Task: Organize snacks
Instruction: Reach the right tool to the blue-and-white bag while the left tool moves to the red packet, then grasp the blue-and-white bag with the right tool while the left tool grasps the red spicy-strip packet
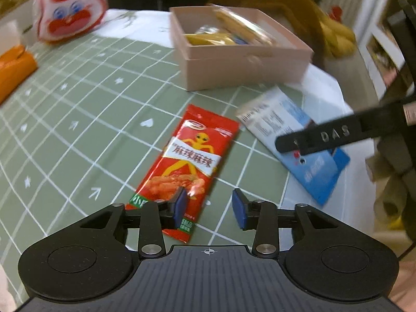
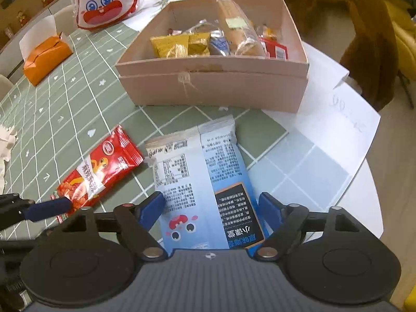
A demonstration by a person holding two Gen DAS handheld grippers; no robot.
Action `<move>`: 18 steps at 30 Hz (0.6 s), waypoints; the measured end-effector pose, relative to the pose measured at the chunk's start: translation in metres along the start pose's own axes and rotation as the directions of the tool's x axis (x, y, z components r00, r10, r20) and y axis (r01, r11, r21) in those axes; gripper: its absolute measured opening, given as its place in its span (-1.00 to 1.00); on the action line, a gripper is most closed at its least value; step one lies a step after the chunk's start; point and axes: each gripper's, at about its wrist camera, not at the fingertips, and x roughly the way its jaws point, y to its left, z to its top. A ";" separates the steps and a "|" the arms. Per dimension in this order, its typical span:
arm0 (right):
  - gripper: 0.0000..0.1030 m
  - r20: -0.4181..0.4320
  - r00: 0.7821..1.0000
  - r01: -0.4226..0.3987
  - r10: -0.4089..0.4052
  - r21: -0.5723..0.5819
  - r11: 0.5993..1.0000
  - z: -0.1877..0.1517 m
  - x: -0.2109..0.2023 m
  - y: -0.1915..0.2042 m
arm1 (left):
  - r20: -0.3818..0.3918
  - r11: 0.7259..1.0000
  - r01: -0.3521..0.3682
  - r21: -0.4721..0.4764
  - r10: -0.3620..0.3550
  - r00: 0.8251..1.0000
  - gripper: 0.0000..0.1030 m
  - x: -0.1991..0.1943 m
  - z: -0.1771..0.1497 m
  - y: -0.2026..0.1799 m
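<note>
My left gripper (image 1: 210, 205) hung over the green gridded tablecloth (image 1: 78, 109) with its jaws part open; the near end of the red snack packet (image 1: 187, 161) lay flat beneath and beside the left pad, but neither pad pressed on it and the gap between them showed only cloth. My right gripper (image 2: 212, 208) stood with its jaws wide, one blue pad on either side of the blue-and-white snack bag (image 2: 202, 176), which lay printed side up on the cloth; whether the pads touched its edges I could not tell, and I saw no squeeze in the wrapper. The red packet lay just to the left of that bag, the two nearly touching at their far corners. Beyond both, toward the far edge of the surface, sat the pink cardboard box (image 2: 213, 88), open at the top and already holding several wrapped snacks, yellow packets and a long clear-wrapped one among them. At the far left corner stood a rabbit-faced bag (image 2: 104, 2), and along the left edge an orange paper box (image 2: 46, 57). White paper sheets (image 2: 338, 119) lay over the right edge of the table, beside the pink box.
</note>
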 end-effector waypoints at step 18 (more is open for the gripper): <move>0.77 0.008 0.997 0.073 -0.073 -0.110 0.991 -0.006 0.006 0.018 | -0.045 0.994 -0.058 0.094 0.062 0.997 0.24 0.006 0.002 0.000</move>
